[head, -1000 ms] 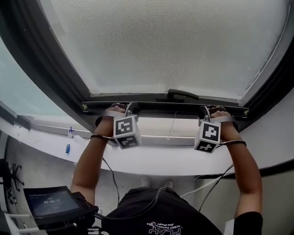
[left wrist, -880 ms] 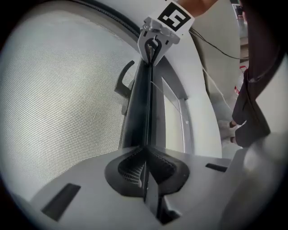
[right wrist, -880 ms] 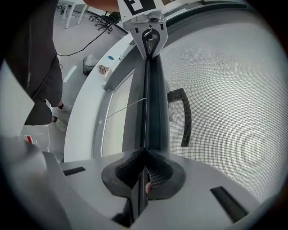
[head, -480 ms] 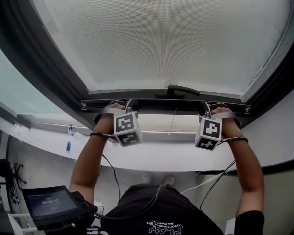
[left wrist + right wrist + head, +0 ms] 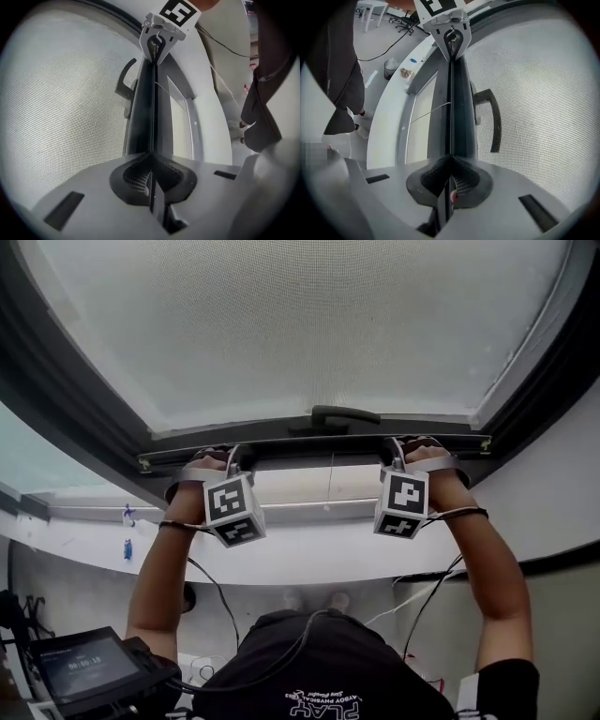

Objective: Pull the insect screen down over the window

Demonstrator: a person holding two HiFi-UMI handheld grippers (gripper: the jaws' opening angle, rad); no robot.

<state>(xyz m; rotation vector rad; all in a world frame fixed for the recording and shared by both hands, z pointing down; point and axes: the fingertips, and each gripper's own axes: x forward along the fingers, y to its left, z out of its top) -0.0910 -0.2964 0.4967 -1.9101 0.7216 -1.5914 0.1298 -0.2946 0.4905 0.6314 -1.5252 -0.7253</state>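
An office-like workroom is suggested: a white table (image 5: 375, 3) and an office chair (image 5: 405, 18) are seen on a grey floor (image 5: 375, 33), and a small screen (image 5: 86, 667) is seen below a white window sill (image 5: 309, 563).

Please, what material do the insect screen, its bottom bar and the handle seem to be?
The insect screen: fine woven mesh, pale grey, matte; the grid of threads shows, fibre or metal unclear. The bottom bar: dark, smooth, glossy profile, probably painted metal or plastic. The handle: black, matte, likely plastic.

grey mesh insect screen (image 5: 300, 324): 1 | dark metal bottom bar (image 5: 319, 448): 1 | black curved handle (image 5: 342, 415): 1 | thin white cord (image 5: 330, 479): 1 | claws: 2, left claw (image 5: 151, 164), right claw (image 5: 450, 168)
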